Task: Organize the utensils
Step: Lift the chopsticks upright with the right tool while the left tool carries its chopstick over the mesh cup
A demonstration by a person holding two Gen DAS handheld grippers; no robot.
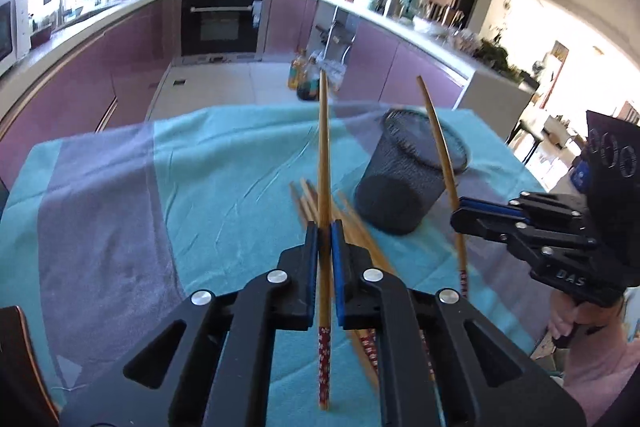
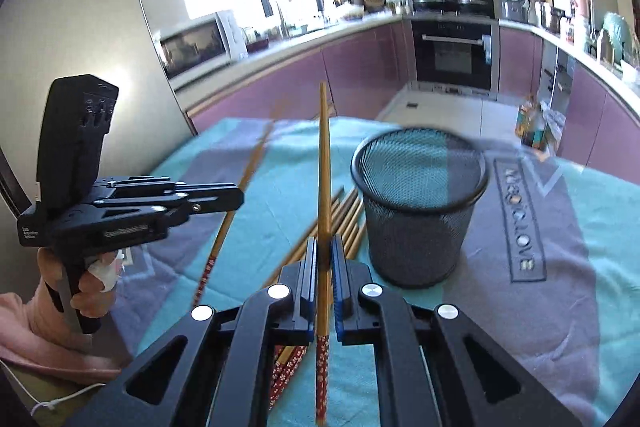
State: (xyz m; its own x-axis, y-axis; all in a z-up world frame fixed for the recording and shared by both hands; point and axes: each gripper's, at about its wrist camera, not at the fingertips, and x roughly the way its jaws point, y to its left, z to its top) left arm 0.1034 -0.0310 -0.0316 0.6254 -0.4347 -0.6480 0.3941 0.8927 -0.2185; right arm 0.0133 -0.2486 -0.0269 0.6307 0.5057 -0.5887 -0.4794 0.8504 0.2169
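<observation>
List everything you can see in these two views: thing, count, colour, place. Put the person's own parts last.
Held chopsticks: two, tan with red patterned ends, one in each gripper.
Loose chopsticks: several, tan, lying left of the cup.
Mesh cup: one, black, upright on the cloth.
Cloth: one, teal and grey, covering the table.
Left gripper: black, shut on a chopstick.
Right gripper: black, shut on a chopstick.
</observation>
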